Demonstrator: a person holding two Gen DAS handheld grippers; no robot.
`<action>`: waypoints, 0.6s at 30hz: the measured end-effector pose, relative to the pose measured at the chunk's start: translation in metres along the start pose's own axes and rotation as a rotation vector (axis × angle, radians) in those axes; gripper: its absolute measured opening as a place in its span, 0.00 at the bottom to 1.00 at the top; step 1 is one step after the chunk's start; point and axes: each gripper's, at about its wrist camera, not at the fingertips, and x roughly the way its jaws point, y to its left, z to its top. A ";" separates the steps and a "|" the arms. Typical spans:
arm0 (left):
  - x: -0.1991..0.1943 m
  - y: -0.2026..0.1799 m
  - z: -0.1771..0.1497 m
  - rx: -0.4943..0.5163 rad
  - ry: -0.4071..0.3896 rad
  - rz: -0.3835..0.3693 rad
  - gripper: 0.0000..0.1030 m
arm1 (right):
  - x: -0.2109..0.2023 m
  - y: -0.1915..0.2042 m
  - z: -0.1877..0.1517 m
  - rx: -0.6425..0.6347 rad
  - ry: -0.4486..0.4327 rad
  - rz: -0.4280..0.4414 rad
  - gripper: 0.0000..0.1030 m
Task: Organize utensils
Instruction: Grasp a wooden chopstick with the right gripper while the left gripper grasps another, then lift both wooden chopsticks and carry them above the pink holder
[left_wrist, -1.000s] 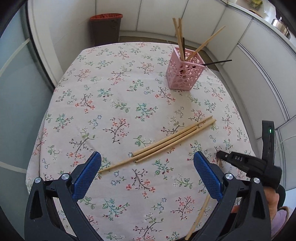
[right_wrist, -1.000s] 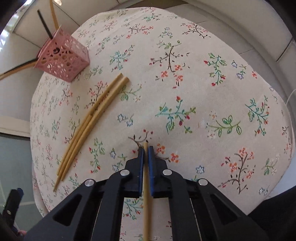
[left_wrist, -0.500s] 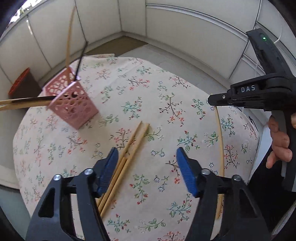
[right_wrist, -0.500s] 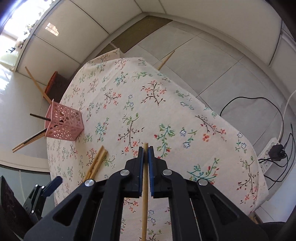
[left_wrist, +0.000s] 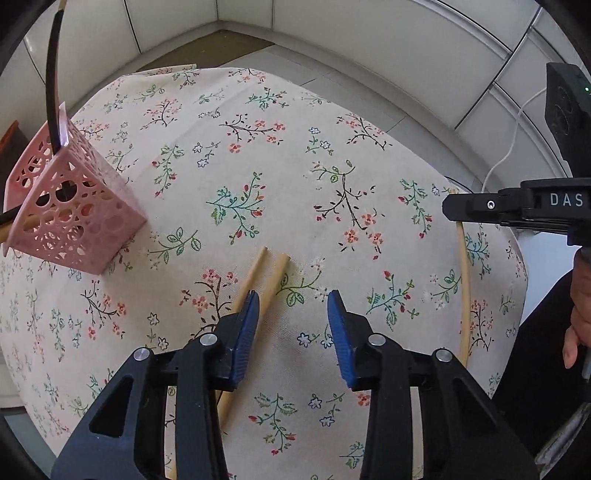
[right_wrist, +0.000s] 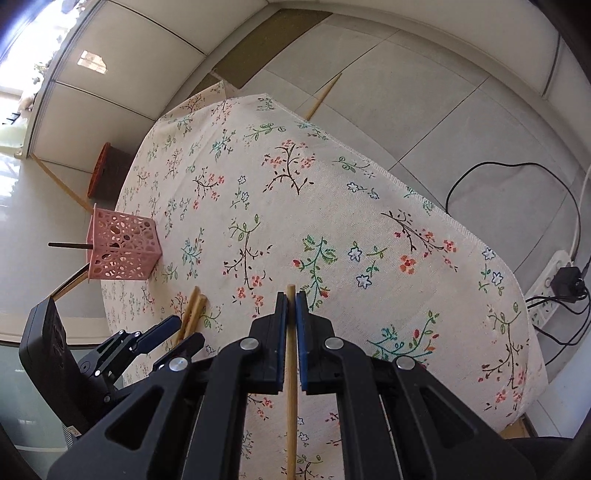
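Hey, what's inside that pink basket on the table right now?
The pink basket holds a dark chopstick and at least one wooden chopstick sticking out; its perforated walls hide the rest, so no exact count.

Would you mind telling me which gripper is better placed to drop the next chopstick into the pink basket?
Right, probably. The right gripper is already shut on a chopstick, while the left gripper is open and empty above the loose chopsticks, though nearer the basket.

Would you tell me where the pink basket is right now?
The pink basket stands at the table's far left in both views, beyond the loose chopsticks near the left gripper.
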 end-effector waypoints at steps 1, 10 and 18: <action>0.003 0.000 0.001 0.003 0.010 0.004 0.35 | 0.000 0.000 0.000 0.001 0.001 0.001 0.05; 0.024 -0.004 0.011 0.027 0.040 0.093 0.07 | 0.002 0.006 0.002 -0.021 0.001 0.010 0.05; -0.028 -0.010 -0.004 -0.013 -0.178 0.110 0.06 | -0.023 0.034 -0.009 -0.130 -0.109 0.065 0.05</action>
